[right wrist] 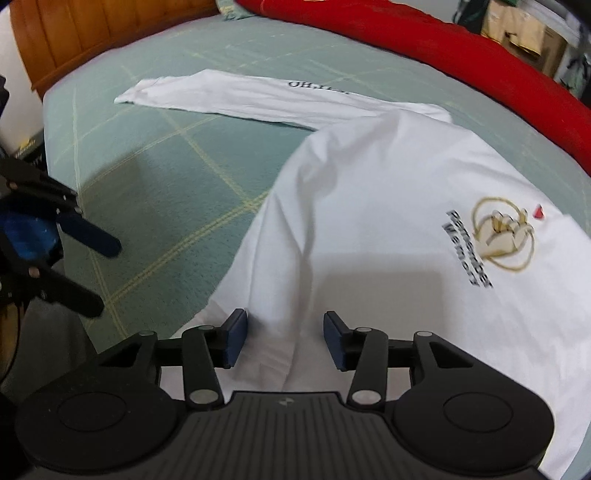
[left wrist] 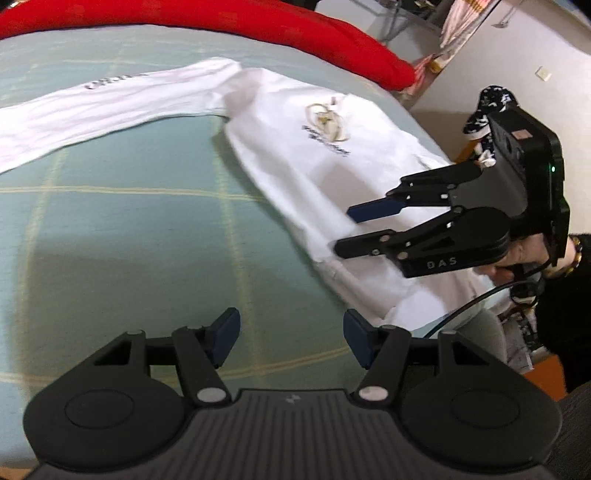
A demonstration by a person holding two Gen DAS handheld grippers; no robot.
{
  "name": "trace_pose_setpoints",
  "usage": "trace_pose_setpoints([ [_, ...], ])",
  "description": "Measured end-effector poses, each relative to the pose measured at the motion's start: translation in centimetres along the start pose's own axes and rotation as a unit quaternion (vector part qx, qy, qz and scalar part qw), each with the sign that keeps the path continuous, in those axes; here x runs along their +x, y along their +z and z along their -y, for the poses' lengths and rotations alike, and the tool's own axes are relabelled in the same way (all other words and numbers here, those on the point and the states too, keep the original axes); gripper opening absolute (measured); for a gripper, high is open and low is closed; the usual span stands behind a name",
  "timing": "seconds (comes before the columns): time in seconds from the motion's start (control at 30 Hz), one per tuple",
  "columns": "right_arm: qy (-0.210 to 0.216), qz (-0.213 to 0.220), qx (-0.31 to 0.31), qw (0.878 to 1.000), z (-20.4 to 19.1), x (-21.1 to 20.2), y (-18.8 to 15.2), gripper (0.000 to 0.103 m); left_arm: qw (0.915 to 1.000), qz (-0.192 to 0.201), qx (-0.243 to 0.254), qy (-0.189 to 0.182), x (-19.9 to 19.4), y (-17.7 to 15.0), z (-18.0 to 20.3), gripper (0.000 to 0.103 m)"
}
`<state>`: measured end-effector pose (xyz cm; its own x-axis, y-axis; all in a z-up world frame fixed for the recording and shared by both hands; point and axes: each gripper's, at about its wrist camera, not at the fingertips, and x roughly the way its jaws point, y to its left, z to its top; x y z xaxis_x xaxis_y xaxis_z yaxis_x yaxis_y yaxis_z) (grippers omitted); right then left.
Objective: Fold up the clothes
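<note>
A white long-sleeved shirt (left wrist: 314, 155) with a gold emblem and black lettering lies on a bed with a pale green checked sheet (left wrist: 129, 229). One sleeve (left wrist: 92, 107) stretches out to the left. My left gripper (left wrist: 291, 338) is open over the bare sheet, just left of the shirt's near edge. My right gripper (left wrist: 345, 232) is open above the shirt's lower body, held by a hand. In the right wrist view the shirt (right wrist: 388, 221) fills the right side, the sleeve (right wrist: 266, 99) runs leftward, the right gripper (right wrist: 284, 341) hovers open over white cloth, and the left gripper (right wrist: 105, 275) stands open at the left.
A red blanket (left wrist: 258, 33) lies bunched along the far side of the bed. A wooden headboard (right wrist: 92, 33) stands at the far left in the right wrist view. Clutter and a white wall (left wrist: 498, 74) lie beyond the bed's right edge.
</note>
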<state>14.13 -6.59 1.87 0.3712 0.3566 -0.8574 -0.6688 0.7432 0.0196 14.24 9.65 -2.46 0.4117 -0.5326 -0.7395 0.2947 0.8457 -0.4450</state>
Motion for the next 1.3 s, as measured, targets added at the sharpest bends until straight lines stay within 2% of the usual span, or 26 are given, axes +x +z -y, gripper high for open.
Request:
trace_pose_setpoints([
  [0.23,0.001,0.016,0.029,0.999,1.2,-1.4,-1.9,0.053,0.9987,-0.010,-0.022,-0.045,2.7,0.6,1.3,0.060],
  [0.37,0.002,0.024,0.039,0.999,1.2,-2.2,-3.2,0.054,0.9974,-0.001,-0.031,-0.065,3.0,0.9,2.1,0.060],
  [0.73,0.002,0.045,0.079,0.996,2.1,-4.4,-7.1,0.054,0.9943,-0.001,-0.047,-0.096,4.7,1.5,3.8,0.059],
  [0.97,0.010,0.067,0.130,0.989,3.2,-4.7,-8.5,0.055,0.9853,0.008,-0.107,-0.134,6.7,2.6,1.8,0.059],
  [1.07,0.013,0.076,0.148,0.986,3.6,-5.0,-9.0,0.057,0.9833,0.021,-0.121,-0.134,6.8,3.1,1.4,0.059],
  [1.3,0.017,0.076,0.162,0.984,4.1,-4.8,-10.1,0.058,0.9793,0.039,-0.128,-0.152,6.7,2.6,1.7,0.059],
])
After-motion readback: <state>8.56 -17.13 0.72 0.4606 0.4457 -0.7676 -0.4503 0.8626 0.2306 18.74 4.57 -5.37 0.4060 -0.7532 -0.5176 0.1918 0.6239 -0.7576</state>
